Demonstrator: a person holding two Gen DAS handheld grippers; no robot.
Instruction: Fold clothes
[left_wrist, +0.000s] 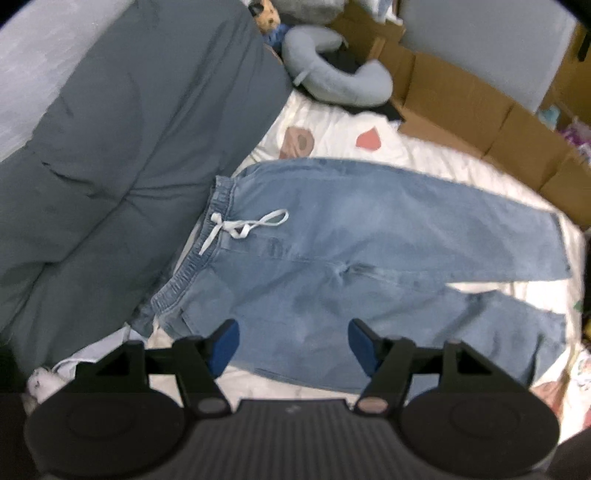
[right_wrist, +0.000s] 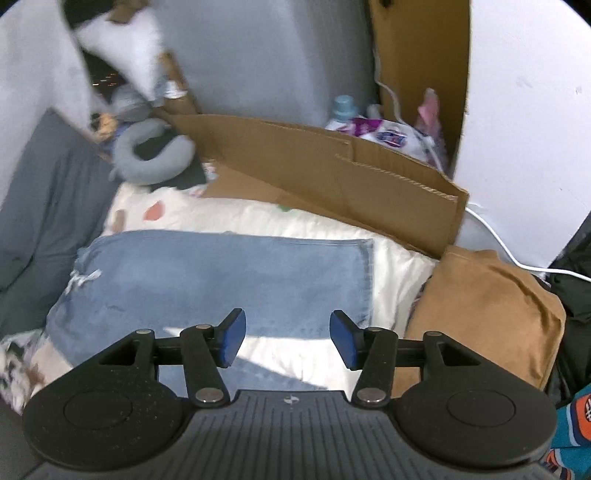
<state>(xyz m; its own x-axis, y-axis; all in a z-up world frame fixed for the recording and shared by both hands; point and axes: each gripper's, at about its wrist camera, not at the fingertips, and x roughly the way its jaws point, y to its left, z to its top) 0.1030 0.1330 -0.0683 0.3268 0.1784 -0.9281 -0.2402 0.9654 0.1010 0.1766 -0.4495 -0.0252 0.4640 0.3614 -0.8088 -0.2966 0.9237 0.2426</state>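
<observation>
Light blue jeans (left_wrist: 332, 258) lie spread flat on a white patterned bedsheet (left_wrist: 332, 129), waistband with a white drawstring (left_wrist: 240, 227) to the left, both legs running right. My left gripper (left_wrist: 293, 345) is open and empty above the near hip area of the jeans. In the right wrist view the jeans (right_wrist: 221, 273) lie with the far leg's hem at right. My right gripper (right_wrist: 288, 338) is open and empty, hovering over the gap between the two legs near the hems.
A grey duvet (left_wrist: 110, 166) lies left of the jeans. A grey neck pillow (left_wrist: 340, 74) and flattened cardboard (left_wrist: 461, 107) sit beyond. A folded tan garment (right_wrist: 480, 314) lies right of the hems, by a white cable (right_wrist: 498, 243).
</observation>
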